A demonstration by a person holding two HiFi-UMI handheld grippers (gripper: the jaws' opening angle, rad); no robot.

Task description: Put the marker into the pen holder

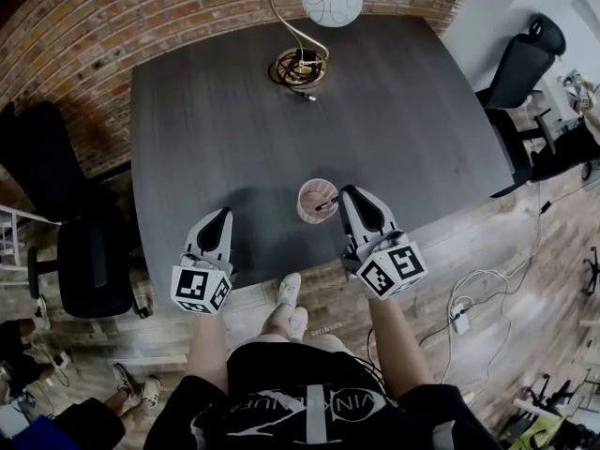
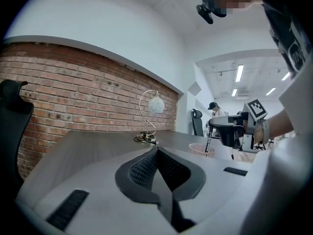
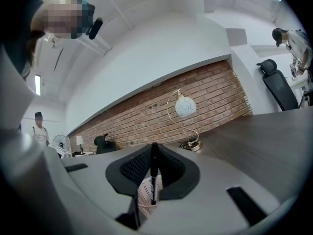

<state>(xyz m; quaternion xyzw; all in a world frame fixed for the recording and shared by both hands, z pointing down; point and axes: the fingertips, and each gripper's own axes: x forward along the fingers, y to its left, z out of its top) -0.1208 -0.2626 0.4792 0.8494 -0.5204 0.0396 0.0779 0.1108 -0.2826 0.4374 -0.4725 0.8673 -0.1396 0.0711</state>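
Observation:
A pink mesh pen holder (image 1: 315, 201) stands near the front edge of the dark grey table (image 1: 281, 129). My right gripper (image 1: 339, 198) is shut on a black marker (image 1: 326, 203) just right of and above the holder. In the right gripper view the marker (image 3: 154, 173) stands upright between the jaws, its lower tip dipping into the holder (image 3: 145, 196). The left gripper view shows the marker (image 2: 208, 142) over the holder (image 2: 201, 150). My left gripper (image 1: 223, 217) hovers at the table's front edge, left of the holder, shut and empty (image 2: 157, 153).
A lamp with a white globe (image 1: 331, 0) and a coiled cable at its base (image 1: 299, 67) stands at the table's far side. Black office chairs stand at the left (image 1: 89, 261) and right (image 1: 520, 64). Cables and a power strip (image 1: 459, 319) lie on the wooden floor.

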